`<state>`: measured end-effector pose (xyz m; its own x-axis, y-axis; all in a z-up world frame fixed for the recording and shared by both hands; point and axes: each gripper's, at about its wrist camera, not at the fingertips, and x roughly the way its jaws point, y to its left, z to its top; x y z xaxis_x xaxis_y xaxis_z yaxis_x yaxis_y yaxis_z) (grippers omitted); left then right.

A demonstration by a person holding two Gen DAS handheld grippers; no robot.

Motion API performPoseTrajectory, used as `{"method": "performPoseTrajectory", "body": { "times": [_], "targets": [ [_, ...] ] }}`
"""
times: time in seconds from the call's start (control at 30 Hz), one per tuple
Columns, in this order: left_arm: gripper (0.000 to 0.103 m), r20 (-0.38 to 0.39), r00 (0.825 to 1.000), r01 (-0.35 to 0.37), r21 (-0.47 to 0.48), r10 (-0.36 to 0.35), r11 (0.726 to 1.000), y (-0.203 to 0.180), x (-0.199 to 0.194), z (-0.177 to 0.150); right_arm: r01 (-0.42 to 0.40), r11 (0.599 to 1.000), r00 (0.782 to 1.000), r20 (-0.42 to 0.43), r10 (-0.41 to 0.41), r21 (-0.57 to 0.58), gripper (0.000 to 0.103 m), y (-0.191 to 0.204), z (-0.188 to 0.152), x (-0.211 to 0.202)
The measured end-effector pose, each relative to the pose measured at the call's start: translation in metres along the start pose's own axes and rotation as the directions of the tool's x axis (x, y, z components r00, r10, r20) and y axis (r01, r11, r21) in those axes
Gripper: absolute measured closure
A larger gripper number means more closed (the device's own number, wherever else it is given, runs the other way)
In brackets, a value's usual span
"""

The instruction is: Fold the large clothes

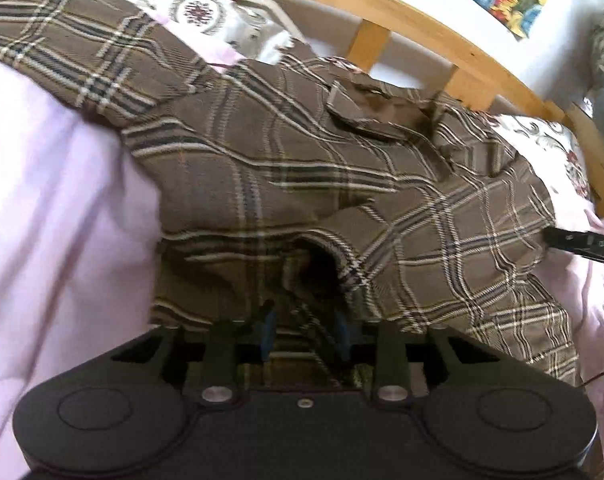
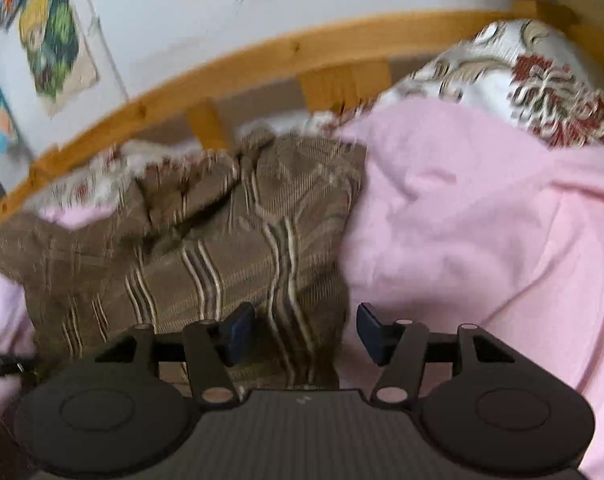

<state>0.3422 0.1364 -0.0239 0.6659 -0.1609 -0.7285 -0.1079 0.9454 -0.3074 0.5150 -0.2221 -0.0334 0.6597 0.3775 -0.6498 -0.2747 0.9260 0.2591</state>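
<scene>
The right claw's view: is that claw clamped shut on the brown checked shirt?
No. The right claw stands open, its two blue fingertips wide apart, with the brown checked shirt lying beneath the gap.

Home bedroom: wooden bed frame, floral pillow.

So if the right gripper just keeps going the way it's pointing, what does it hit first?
Most likely the plaid shirt: the right gripper is open, with the shirt's edge lying between its fingers and the pink sheet just to the right. Blur leaves the depth unclear.
</scene>
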Motion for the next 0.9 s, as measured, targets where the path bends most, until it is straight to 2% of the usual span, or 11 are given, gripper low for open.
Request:
{"method": "performPoseTrajectory", "body": {
  "times": [0.03, 0.1, 0.13, 0.17, 0.33, 0.43, 0.5, 0.57, 0.6, 0.8, 0.9],
  "targets": [
    [0.069, -0.009, 1.0, -0.01, 0.017, 0.01, 1.0, -0.005, 0.004, -0.001, 0.005, 1.0, 1.0, -0.009, -0.005, 0.003, 0.042, 0.001, -0.002, 0.004],
    [0.103, -0.033, 0.998, -0.045, 0.044, 0.046, 0.998, -0.011, 0.01, -0.001, -0.002, 0.999, 1.0, -0.011, 0.003, 0.033, 0.059, -0.001, -0.005, 0.01],
    [0.103, -0.039, 0.997, -0.066, 0.054, 0.068, 0.996, -0.015, 0.012, -0.002, -0.014, 0.999, 1.0, -0.017, 0.015, 0.044, 0.081, -0.003, -0.006, 0.012],
    [0.103, -0.034, 0.996, -0.077, 0.064, 0.079, 0.995, -0.017, 0.011, -0.003, -0.014, 0.999, 0.999, -0.029, 0.016, 0.046, 0.086, -0.003, -0.006, 0.013],
    [0.103, 0.0, 0.999, -0.043, 0.084, 0.043, 0.996, -0.017, -0.004, -0.015, 0.008, 1.0, 0.999, -0.045, -0.007, 0.019, 0.089, -0.002, -0.007, 0.0],
    [0.103, -0.023, 1.0, 0.005, 0.107, -0.002, 0.994, -0.014, -0.003, -0.021, 0.056, 0.998, 0.995, -0.087, -0.056, -0.007, 0.074, 0.002, -0.005, 0.002],
    [0.062, -0.009, 0.998, 0.063, 0.047, -0.063, 0.997, -0.005, -0.007, -0.022, 0.062, 0.998, 0.993, -0.101, -0.061, 0.011, 0.062, 0.003, -0.002, -0.001],
    [0.03, 0.027, 0.995, 0.097, 0.001, -0.097, 0.995, 0.003, -0.014, -0.019, 0.06, 0.998, 0.994, -0.093, -0.057, 0.024, 0.038, 0.007, 0.004, -0.007],
    [0.024, 0.049, 0.994, 0.1, -0.006, -0.1, 0.995, 0.004, -0.017, -0.018, 0.065, 0.998, 0.995, -0.083, -0.063, 0.026, 0.034, 0.009, 0.008, -0.011],
    [0.012, 0.102, 0.979, 0.17, 0.053, -0.175, 0.984, 0.003, -0.018, -0.007, 0.144, 0.986, 0.989, -0.044, -0.14, 0.083, 0.024, 0.021, 0.051, -0.012],
    [0.019, 0.067, 0.988, 0.136, 0.049, -0.139, 0.989, 0.001, -0.004, -0.002, 0.21, 0.977, 0.978, -0.024, -0.209, 0.041, 0.024, 0.029, 0.074, 0.005]
  ]
}}
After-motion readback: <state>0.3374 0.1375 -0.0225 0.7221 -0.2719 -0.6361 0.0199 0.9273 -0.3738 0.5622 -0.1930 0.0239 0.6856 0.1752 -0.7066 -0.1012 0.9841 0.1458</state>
